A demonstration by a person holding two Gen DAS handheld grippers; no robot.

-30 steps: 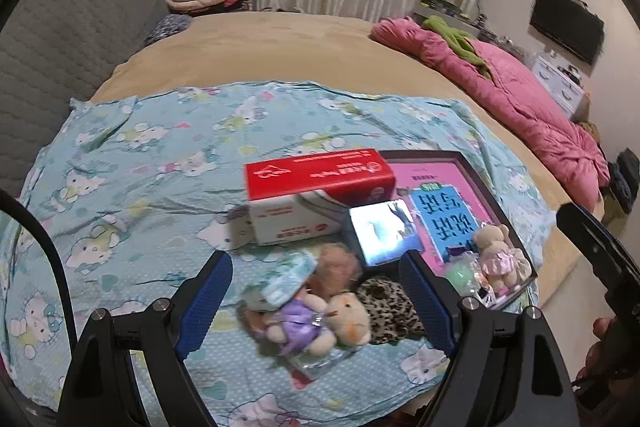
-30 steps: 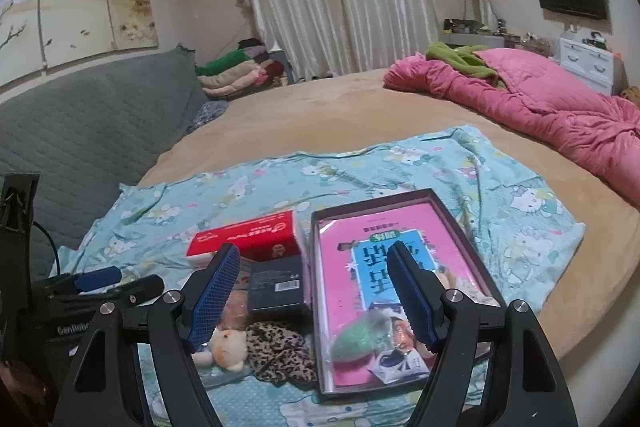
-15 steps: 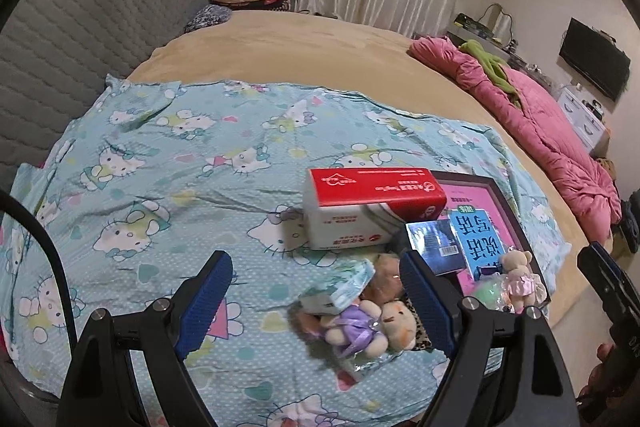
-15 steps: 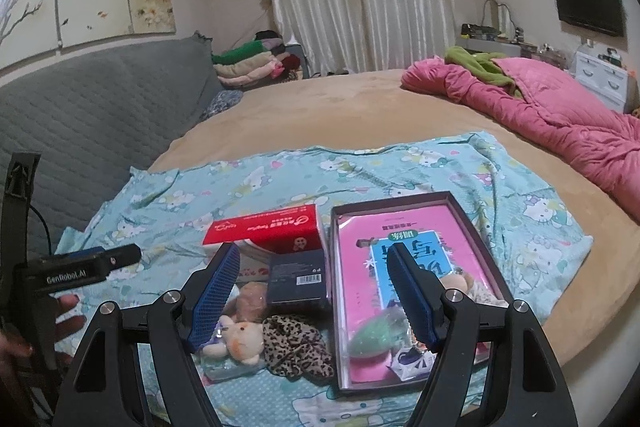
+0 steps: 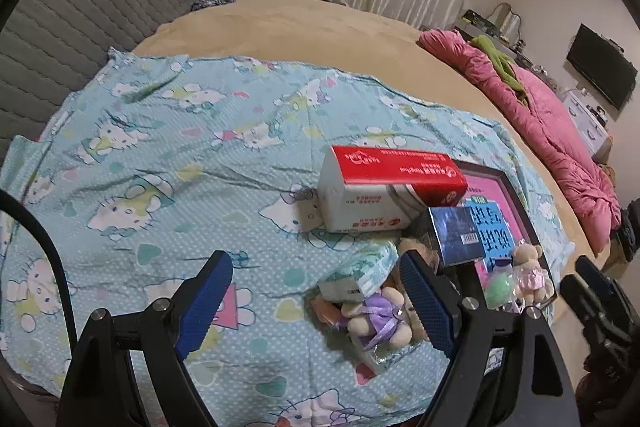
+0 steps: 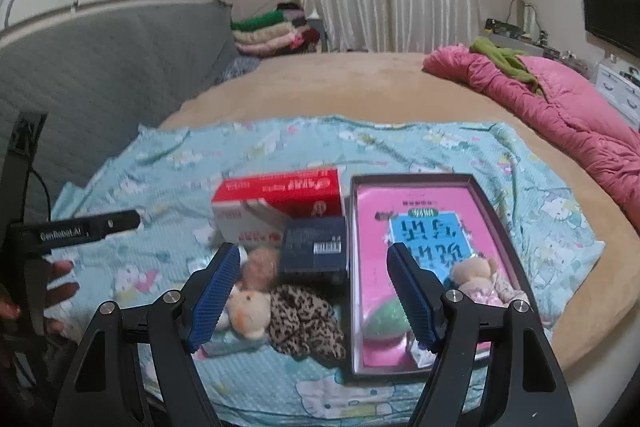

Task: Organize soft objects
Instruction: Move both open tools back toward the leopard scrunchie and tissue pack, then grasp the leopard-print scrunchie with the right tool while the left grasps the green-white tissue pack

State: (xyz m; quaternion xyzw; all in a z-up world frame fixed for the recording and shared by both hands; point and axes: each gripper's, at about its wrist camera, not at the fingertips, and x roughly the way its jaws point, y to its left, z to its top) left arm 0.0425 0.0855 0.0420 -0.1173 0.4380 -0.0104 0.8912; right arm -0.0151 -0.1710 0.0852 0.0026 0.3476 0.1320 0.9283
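Observation:
Small soft toys lie on a blue Hello Kitty sheet: a bear in purple wrap, a cream bear and a leopard-print plush. A dark-framed tray lined in pink holds a bear in a pink dress and a green ball. My left gripper is open and empty, above the sheet just left of the toy pile. My right gripper is open and empty, above the leopard plush and the tray's left edge.
A red and white tissue box and a small dark blue box sit behind the toys. A pink quilt lies at the right. A grey padded headboard and folded clothes are at the back left.
My left gripper has swung left, so the toys and boxes now sit toward its right finger. My right gripper has shifted a little left. Both stay open.

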